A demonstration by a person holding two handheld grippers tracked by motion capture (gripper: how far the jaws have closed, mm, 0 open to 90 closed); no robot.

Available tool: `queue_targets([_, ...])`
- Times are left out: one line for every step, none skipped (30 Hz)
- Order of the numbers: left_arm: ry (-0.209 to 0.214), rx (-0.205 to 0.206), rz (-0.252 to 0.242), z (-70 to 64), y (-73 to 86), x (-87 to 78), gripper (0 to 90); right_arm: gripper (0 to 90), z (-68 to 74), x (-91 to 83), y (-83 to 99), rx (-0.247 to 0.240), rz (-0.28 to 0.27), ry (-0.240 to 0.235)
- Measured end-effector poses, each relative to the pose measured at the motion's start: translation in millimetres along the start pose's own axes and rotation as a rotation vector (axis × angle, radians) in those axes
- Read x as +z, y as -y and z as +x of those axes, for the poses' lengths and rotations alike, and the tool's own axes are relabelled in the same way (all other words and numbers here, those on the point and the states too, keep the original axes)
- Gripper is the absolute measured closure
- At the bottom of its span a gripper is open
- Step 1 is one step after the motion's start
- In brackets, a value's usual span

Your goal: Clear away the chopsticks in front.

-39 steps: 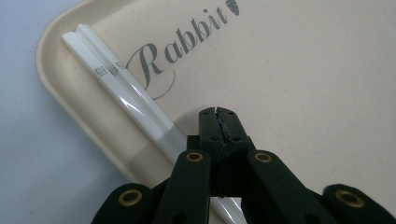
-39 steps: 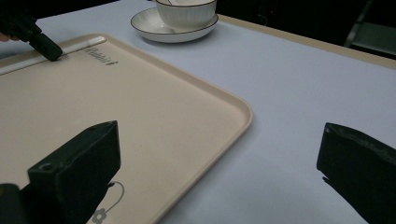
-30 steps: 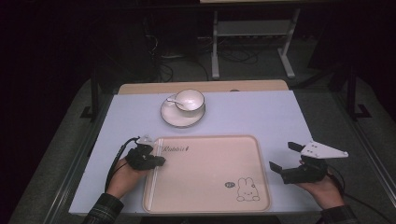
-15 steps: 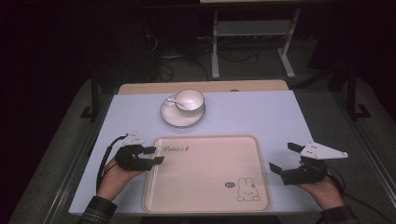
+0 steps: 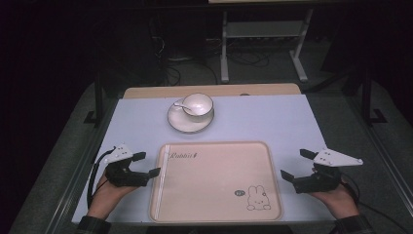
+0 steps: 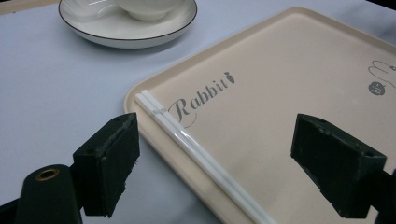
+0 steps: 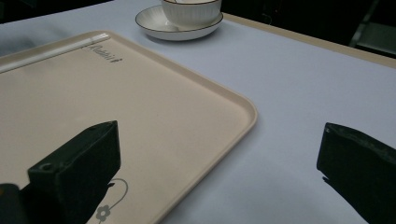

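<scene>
Left gripper (image 5: 140, 165): jaws spread, empty, at the tray's left edge.
Right gripper (image 5: 297, 165): jaws spread, empty, beside the tray's right edge.
Chopsticks (image 6: 196, 151): white pair, side by side, lying along the left rim inside the tray (image 5: 219, 195).
Cup (image 5: 197, 105): on its saucer (image 5: 180, 124), far side of the table (image 5: 272, 122); probably a spoon inside.
Likely step: picking up the chopsticks.
Technique: straddle both sticks crosswise near mid-length, clear the rim, close squarely so neither rolls out.

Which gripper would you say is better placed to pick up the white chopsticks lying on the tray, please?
Left. The left gripper is open right beside the tray's left edge, where the chopsticks lie between its jaws in its own view. The right gripper sits open across the tray, farther from them.
</scene>
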State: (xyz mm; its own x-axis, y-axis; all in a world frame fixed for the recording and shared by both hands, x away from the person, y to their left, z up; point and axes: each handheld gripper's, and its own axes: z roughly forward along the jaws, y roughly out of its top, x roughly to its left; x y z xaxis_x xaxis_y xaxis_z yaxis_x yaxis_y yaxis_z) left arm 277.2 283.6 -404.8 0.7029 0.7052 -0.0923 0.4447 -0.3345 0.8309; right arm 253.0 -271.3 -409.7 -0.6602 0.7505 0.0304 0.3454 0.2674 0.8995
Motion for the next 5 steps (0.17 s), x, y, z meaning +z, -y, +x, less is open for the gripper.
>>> queue_targets([0.000, 0.003, 0.002, -0.2, 0.5, -0.3, 14.9, 0.0, 0.0, 0.1, -0.1, 0.000, -0.001, 0.001])
queue_targets([0.000, 0.003, 0.002, -0.2, 0.5, -0.3, 14.9, 0.0, 0.0, 0.1, -0.1, 0.000, -0.001, 0.001])
queue_targets([-0.001, 0.003, 0.001, -0.2, 0.4, -0.2, 14.9, 0.0, 0.0, 0.0, -0.1, 0.000, -0.001, 0.001])
queue_targets([-0.002, 0.003, -0.001, -0.1, 0.3, -0.1, 14.9, 0.0, 0.1, -0.1, -0.1, 0.000, -0.002, 0.002])
queue_targets([-0.003, 0.002, -0.002, 0.0, 0.3, 0.3, 14.9, 0.0, 0.1, -0.3, 0.0, 0.000, -0.002, 0.002])
